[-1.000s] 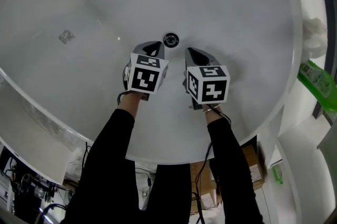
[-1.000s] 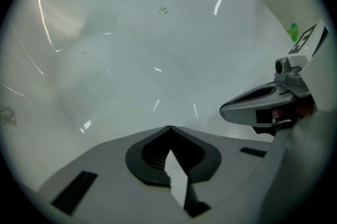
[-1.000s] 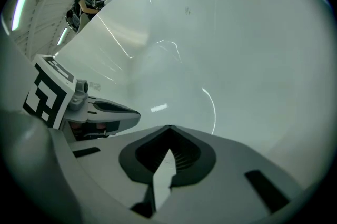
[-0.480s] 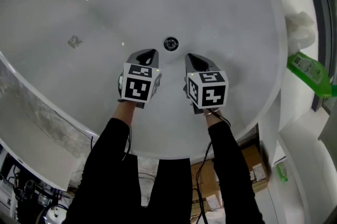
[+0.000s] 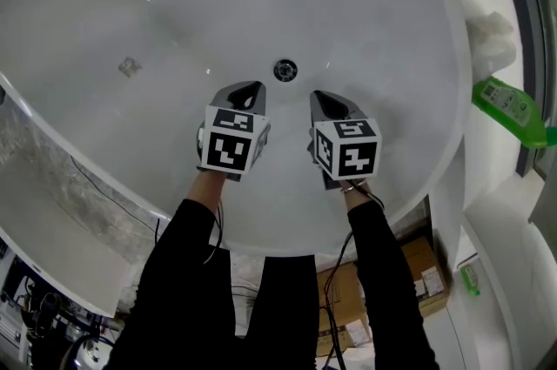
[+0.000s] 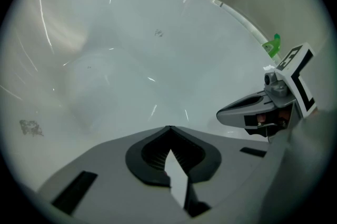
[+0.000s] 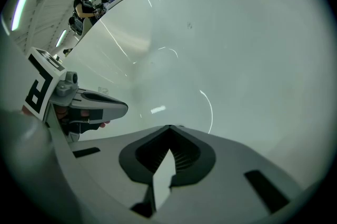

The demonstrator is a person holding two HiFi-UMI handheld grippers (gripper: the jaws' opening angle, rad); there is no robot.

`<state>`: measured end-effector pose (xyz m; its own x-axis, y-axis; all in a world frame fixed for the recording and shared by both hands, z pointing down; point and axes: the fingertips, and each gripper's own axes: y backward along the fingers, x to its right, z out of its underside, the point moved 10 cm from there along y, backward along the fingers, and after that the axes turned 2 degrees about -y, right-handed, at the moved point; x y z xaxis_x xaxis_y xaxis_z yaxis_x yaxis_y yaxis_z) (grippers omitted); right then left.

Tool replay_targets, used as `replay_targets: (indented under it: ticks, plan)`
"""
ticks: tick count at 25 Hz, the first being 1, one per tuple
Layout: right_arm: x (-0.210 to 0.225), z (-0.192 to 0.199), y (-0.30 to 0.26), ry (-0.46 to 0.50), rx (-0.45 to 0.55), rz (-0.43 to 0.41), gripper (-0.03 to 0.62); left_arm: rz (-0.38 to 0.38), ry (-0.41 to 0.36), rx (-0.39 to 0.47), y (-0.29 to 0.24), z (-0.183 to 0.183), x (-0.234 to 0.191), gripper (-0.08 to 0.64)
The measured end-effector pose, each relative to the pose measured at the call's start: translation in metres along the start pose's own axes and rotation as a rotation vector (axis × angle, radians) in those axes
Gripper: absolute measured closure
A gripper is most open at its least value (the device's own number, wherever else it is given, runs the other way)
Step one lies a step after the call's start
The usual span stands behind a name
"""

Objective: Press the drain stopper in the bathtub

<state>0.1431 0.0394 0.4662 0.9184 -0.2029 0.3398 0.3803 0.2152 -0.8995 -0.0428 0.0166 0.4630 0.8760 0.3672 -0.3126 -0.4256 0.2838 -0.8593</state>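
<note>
Bathtub: white and glossy, fills most of the head view.
Smudge: small grey mark on the tub surface, well left of the drain.
Left tool: jaws closed tip to tip with nothing between them; it sits near and just left of the drain stopper, apart from it.
Drain stopper: round with a dark ring, set in the tub floor just beyond the two tool tips and between them.
Right tool: jaws likewise closed and empty; beside the left tool, near and right of the stopper, apart from it.
White cloth: crumpled on the ledge right of the tub.
Green bottle: tilted, on the right ledge near the cloth.
</note>
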Motion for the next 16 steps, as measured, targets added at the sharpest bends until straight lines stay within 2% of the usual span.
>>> replay_targets:
  ticks: [16]
  plan:
    - [-0.012,0.01,0.015,-0.006,0.026,0.021,0.592,0.01,-0.028,0.002,0.011,0.003,0.0,0.555]
